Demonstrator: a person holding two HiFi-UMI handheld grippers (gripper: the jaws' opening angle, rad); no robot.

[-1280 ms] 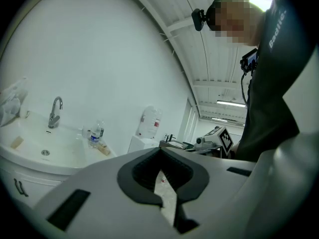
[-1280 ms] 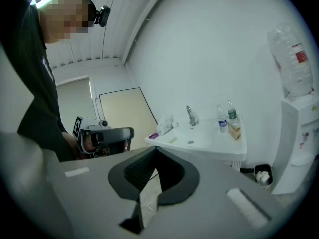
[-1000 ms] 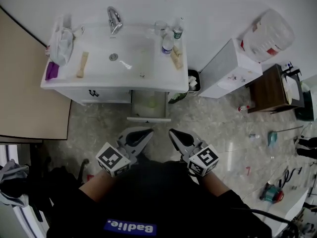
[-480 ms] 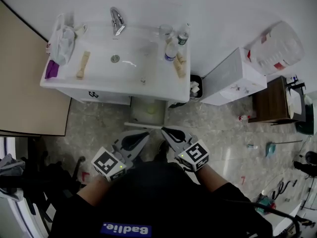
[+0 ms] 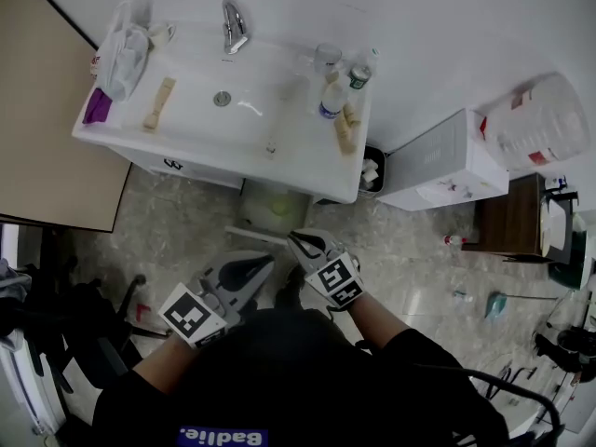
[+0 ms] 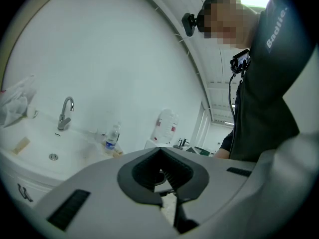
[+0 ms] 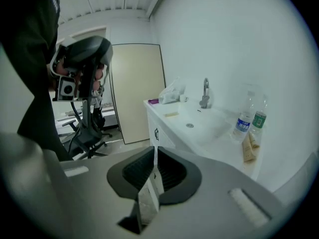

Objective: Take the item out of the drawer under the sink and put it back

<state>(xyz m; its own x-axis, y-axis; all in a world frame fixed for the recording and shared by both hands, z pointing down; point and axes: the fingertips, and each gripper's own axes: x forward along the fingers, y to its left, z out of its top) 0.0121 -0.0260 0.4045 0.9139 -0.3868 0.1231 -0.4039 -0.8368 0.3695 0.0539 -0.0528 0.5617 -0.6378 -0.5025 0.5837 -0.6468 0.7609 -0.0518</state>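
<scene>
right hand-held gripper (image 5: 296,241) jaws are opening at the open drawer's (image 5: 256,237) front edge. left hand-held gripper (image 5: 264,263) clenched, empty. pale item (image 5: 279,207) lies inside the drawer. best to clear the front before reaching in.

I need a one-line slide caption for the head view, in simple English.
Seen from above, the right tongs are opening around the drawer front below the sink.

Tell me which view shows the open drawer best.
Head view: the drawer stands pulled out below the sink, from above. The right gripper view shows a thin white edge between opening jaws, perhaps its front; the left gripper view, none.
</scene>
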